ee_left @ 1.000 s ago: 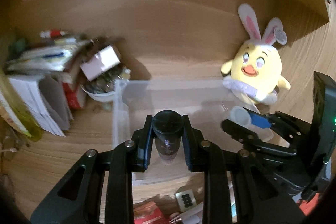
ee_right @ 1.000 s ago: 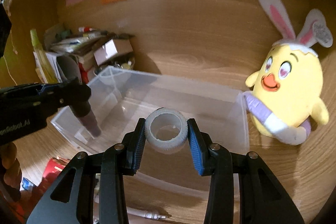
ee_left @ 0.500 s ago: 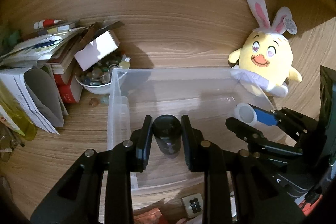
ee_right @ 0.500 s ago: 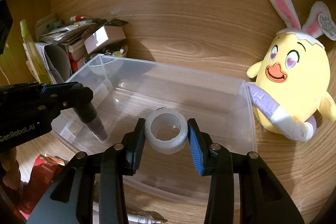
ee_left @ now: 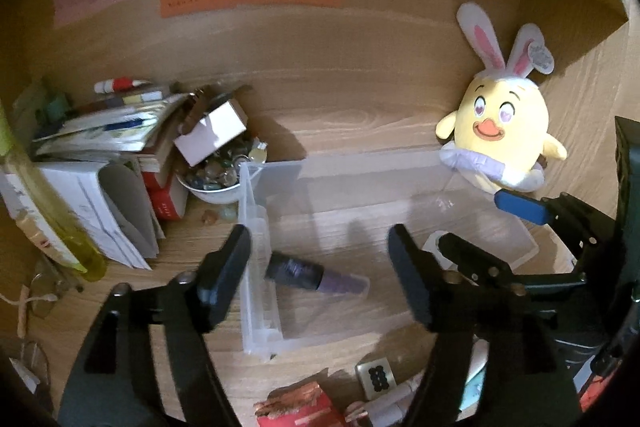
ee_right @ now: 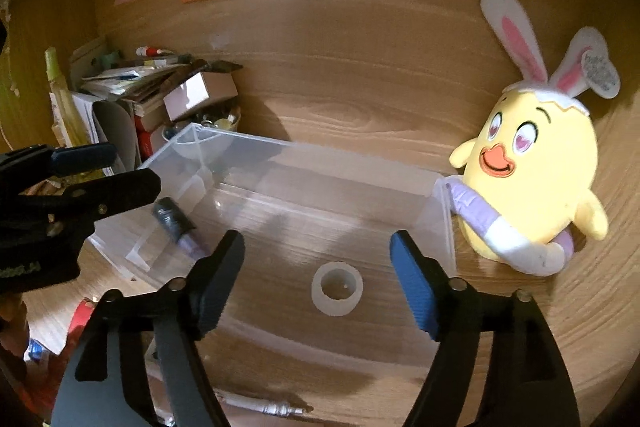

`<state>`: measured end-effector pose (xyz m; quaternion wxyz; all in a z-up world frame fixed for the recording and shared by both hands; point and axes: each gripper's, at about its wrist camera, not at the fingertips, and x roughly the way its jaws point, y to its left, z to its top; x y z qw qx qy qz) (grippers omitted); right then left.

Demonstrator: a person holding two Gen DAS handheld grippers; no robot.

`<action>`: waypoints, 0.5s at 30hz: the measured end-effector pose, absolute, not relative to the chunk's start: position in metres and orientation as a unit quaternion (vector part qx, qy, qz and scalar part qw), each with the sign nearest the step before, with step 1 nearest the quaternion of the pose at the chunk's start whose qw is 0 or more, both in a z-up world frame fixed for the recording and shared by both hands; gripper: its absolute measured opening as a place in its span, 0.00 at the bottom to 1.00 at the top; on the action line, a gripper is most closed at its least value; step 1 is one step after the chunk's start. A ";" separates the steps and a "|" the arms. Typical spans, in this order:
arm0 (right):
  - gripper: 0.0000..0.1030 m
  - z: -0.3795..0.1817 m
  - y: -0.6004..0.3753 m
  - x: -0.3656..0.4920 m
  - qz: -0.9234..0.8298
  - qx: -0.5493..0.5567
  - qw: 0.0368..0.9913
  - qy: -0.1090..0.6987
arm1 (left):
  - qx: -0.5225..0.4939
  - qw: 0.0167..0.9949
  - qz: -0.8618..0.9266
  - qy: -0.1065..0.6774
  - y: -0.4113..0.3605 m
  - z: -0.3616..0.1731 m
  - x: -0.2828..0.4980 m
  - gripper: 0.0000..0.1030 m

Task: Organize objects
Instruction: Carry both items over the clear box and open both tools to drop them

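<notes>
A clear plastic bin [ee_left: 256, 227] [ee_right: 446, 211] stands on the wooden desk. A dark bottle with a purple end [ee_left: 308, 273] [ee_right: 178, 225] lies on its side inside the bin at the left. A white ring-shaped roll [ee_right: 337, 289] lies on the bin floor toward the right; in the left wrist view only a bit of the roll [ee_left: 434, 239] shows. My left gripper [ee_left: 320, 251] is open above the bottle. My right gripper [ee_right: 318, 251] is open above the roll. Both are empty.
A yellow chick plush with bunny ears [ee_left: 502, 139] [ee_right: 532, 179] leans at the bin's right end. A bowl of stones [ee_left: 218, 179], a small box and stacked books and papers [ee_left: 100, 163] crowd the left. A die [ee_left: 376, 373], red packet [ee_left: 300, 407] and pen [ee_right: 264, 405] lie in front.
Both grippers have opened. The left let go of the dark bottle, which now lies in the bin. The right let go of the white roll, which now rests on the bin floor.
</notes>
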<state>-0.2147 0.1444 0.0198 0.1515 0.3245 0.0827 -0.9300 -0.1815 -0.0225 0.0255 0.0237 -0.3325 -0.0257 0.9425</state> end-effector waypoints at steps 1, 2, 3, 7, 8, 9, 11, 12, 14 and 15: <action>0.79 0.022 0.145 -0.212 -0.931 0.321 0.152 0.083 | -0.330 0.023 0.943 -0.025 -0.022 0.027 -0.178 0.75; 0.80 0.025 0.145 -0.208 -0.932 0.318 0.151 0.082 | -0.326 0.022 0.945 -0.024 -0.022 0.030 -0.173 0.79; 0.80 0.027 0.145 -0.205 -0.934 0.315 0.150 0.082 | -0.324 0.022 0.945 -0.023 -0.022 0.031 -0.169 0.81; 0.80 0.034 0.147 -0.189 -0.936 0.309 0.153 0.076 | -0.320 0.020 0.947 -0.021 -0.025 0.035 -0.149 0.88; 0.81 0.035 0.148 -0.186 -0.936 0.308 0.153 0.076 | -0.319 0.019 0.947 -0.021 -0.026 0.036 -0.146 0.90; 0.81 0.036 0.148 -0.181 -0.936 0.307 0.153 0.076 | -0.320 0.018 0.947 -0.023 -0.028 0.036 -0.140 0.91; 0.82 0.037 0.148 -0.172 -0.937 0.305 0.153 0.076 | -0.320 0.017 0.947 -0.026 -0.031 0.034 -0.131 0.92; 0.83 0.038 0.148 -0.168 -0.937 0.304 0.153 0.075 | -0.322 0.016 0.946 -0.025 -0.033 0.033 -0.125 0.92; 0.83 0.038 0.148 -0.158 -0.937 0.303 0.155 0.074 | -0.323 0.012 0.946 -0.023 -0.036 0.031 -0.115 0.92; 0.83 0.039 0.148 -0.153 -0.938 0.302 0.155 0.074 | -0.325 0.009 0.945 -0.023 -0.038 0.030 -0.109 0.93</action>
